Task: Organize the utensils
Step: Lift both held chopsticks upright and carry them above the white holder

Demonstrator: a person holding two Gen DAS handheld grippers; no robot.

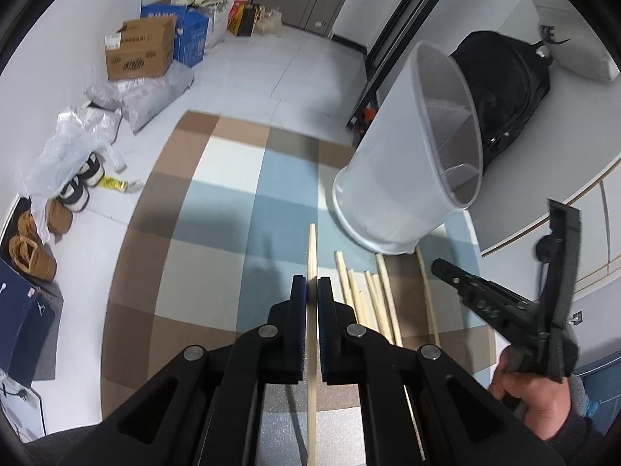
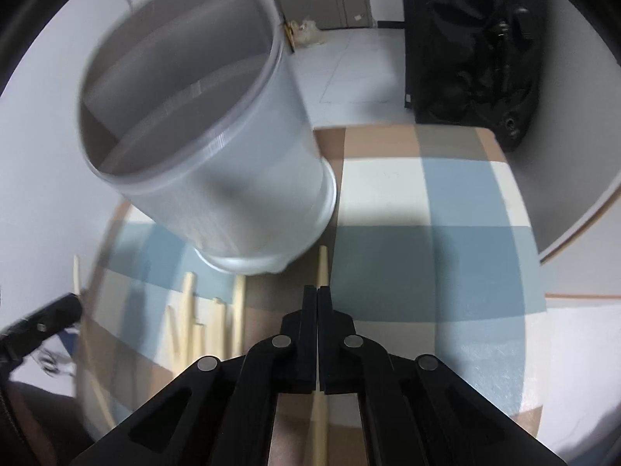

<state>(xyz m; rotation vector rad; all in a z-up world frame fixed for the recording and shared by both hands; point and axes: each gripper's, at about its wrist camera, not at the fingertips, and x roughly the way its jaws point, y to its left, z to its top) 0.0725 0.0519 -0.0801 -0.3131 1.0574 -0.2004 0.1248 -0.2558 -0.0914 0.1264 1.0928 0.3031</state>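
My left gripper (image 1: 311,285) is shut on one wooden chopstick (image 1: 311,244), which sticks out past the blue pads (image 1: 299,291) above the checked cloth (image 1: 217,209). Several more chopsticks (image 1: 368,299) lie side by side on the cloth to its right. Behind them stands a white translucent holder (image 1: 407,155) with dividers inside. My right gripper (image 2: 317,291) has its jaws pressed together with no gap showing. A chopstick (image 2: 322,264) runs under it in line with the jaws, up to the holder's (image 2: 217,178) base. The right gripper (image 1: 442,268) also shows beside the rightmost stick.
A black backpack (image 1: 504,89) leans behind the holder. Cardboard boxes (image 1: 139,50), plastic bags and shoes (image 1: 73,190) line the floor at the left. A person's hand (image 1: 535,400) grips the right tool. The left gripper (image 2: 46,322) shows at the left edge.
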